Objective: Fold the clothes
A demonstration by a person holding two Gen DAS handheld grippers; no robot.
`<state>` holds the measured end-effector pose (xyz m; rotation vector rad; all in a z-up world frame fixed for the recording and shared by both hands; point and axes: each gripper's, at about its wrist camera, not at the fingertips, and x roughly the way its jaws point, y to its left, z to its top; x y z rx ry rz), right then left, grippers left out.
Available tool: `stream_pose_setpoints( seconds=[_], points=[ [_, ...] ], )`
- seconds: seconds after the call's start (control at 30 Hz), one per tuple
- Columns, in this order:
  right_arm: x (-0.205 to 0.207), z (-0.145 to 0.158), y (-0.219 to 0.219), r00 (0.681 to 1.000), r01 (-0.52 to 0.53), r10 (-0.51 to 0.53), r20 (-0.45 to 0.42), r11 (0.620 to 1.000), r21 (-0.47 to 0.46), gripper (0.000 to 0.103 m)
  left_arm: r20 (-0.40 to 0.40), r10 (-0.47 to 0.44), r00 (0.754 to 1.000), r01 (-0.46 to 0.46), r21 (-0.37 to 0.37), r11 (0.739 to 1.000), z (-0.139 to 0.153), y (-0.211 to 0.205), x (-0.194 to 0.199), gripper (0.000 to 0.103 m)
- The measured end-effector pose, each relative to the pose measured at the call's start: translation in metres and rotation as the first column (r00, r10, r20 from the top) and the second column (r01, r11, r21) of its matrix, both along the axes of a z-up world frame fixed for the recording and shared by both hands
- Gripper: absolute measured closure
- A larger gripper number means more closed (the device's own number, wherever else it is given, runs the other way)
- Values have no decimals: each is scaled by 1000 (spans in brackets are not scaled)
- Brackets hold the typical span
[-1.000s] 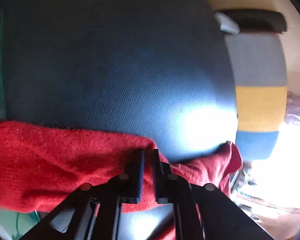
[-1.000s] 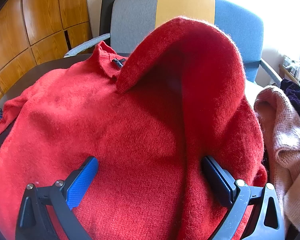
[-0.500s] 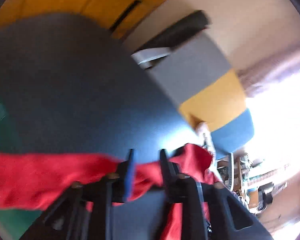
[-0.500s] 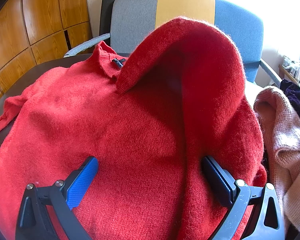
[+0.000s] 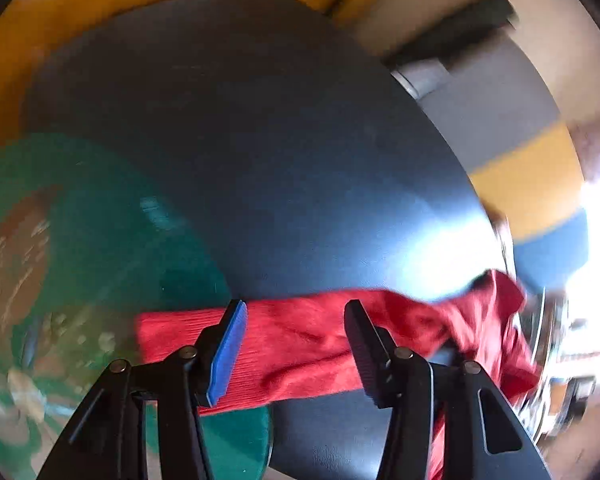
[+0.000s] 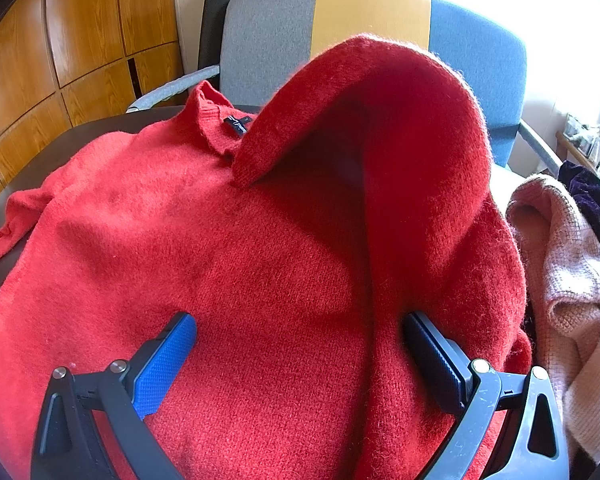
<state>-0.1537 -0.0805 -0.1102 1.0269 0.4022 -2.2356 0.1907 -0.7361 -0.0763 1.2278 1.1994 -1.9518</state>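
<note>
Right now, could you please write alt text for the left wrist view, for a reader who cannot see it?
The left gripper hangs above a red sweater sleeve, its jaws opening and its pads clear of the cloth. The sleeve lies across the edge of a dark round table; the picture is blurred.

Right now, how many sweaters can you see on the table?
2. The red sweater is spread across the middle of the table. The pink sweater is bunched at the right edge, beside something dark. More clothes may be hidden in that pile.
</note>
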Motion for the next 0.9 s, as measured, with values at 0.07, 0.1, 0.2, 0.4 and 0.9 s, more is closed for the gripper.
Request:
stream_pose_setpoints(
  seconds=[0.07, 0.1, 0.2, 0.4, 0.9],
  points=[
    [0, 0, 0, 1000, 0, 0, 0, 1000, 0, 0, 15, -88, 996, 88, -4, 996, -5, 4, -22, 52],
    [0, 0, -1, 1000, 0, 0, 0, 1000, 1, 0, 25, -105, 994, 104, 16, 994, -9, 5, -30, 52],
    [1, 0, -1, 1000, 0, 0, 0, 1000, 0, 0, 75, -140, 987, 136, 57, 989, -19, 3, -47, 52],
    [0, -1, 0, 1000, -1, 1, 4, 1000, -6, 0, 227, -323, 919, 341, -42, 939, -28, 15, -64, 52],
    [0, 0, 1, 1000, -4, 4, 6, 1000, -8, 0, 313, -418, 853, 497, -239, 834, -28, 51, -55, 94]
  ],
)
